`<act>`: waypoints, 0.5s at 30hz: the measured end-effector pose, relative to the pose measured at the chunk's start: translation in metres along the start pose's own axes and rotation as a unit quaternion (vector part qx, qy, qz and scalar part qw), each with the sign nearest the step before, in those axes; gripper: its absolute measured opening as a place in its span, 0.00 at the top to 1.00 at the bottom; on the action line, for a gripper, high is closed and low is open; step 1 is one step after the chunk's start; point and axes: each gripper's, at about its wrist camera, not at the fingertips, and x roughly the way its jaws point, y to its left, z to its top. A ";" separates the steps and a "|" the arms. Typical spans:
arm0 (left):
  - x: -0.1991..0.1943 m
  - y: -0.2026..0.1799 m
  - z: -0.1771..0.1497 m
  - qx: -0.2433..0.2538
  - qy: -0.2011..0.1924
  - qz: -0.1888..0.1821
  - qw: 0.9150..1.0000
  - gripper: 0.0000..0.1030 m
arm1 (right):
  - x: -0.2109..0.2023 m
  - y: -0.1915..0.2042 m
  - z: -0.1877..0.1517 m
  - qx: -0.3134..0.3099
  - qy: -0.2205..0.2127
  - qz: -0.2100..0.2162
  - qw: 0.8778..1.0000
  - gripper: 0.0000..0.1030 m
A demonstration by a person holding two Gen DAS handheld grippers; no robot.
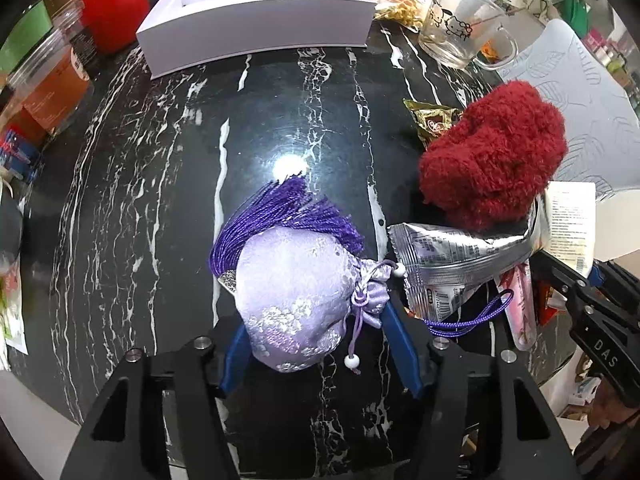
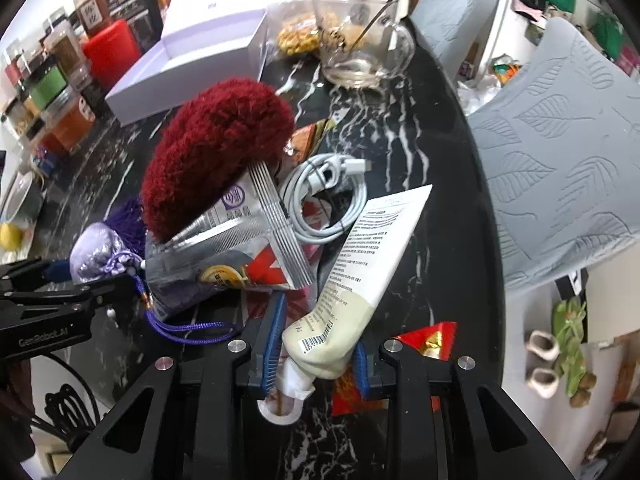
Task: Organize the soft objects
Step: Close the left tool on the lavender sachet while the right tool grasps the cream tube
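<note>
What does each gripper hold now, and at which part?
The left gripper holds the lilac pouch by the sides of its body. The right gripper is shut on the cream tube, at its lower end near the cap.

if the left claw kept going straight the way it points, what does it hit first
Most likely the lavender pouch, which already sits between the left claw's blue pads. Beyond it lies its purple tassel, then bare black marble tabletop. Depth is hard to judge through the fisheye.
</note>
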 end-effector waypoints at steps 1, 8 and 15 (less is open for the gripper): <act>-0.001 0.000 -0.003 -0.003 0.000 -0.002 1.000 0.44 | -0.002 -0.001 0.000 0.001 -0.003 0.000 1.000 0.72; -0.011 0.006 -0.004 -0.007 -0.006 0.000 1.000 0.46 | -0.013 -0.005 -0.004 0.008 -0.006 -0.001 1.000 0.72; -0.029 0.007 -0.016 -0.009 -0.013 0.001 1.000 0.47 | -0.025 -0.002 -0.011 0.008 -0.010 0.006 1.000 0.72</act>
